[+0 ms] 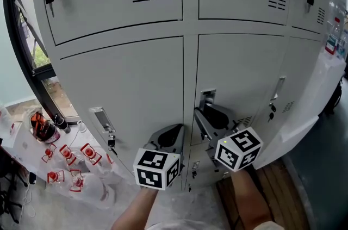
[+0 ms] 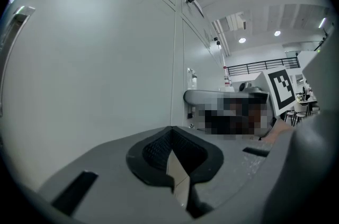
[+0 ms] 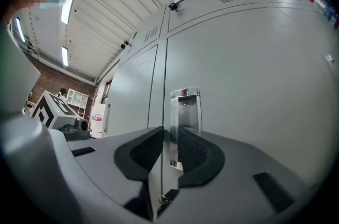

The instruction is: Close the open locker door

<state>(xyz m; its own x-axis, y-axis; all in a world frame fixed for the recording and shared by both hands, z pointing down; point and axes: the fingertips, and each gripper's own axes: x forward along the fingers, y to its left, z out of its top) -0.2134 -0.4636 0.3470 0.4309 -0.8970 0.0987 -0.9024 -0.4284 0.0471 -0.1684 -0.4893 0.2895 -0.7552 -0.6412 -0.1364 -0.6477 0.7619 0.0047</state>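
Two hand-held grippers are working at a bank of grey lockers (image 1: pixel 187 28). Item one: the right gripper (image 3: pixel 169 150) is addressing the lower right locker door (image 1: pixel 239 76). Its jaws are standing narrow and pinching that door's free edge right at the chrome handle (image 3: pixel 184 106). One pad is apparently tucking behind the edge and the ribbed pad is lying against the front. Item two: the left gripper (image 2: pixel 170 135) is hovering close to the neighbouring door (image 1: pixel 125 87), just beside the seam. Its jaws are sitting together with nothing between them. Condition of the task's door: it is seemingly standing only slightly ajar, its edge almost in line with the frame, so the closing is looking well advanced. Step in hand, by judgement: steering the door home by its edge. The next move is calling for letting go before the inner pad is getting trapped, then pressing flat on the door front near the handle until it is seating flush.
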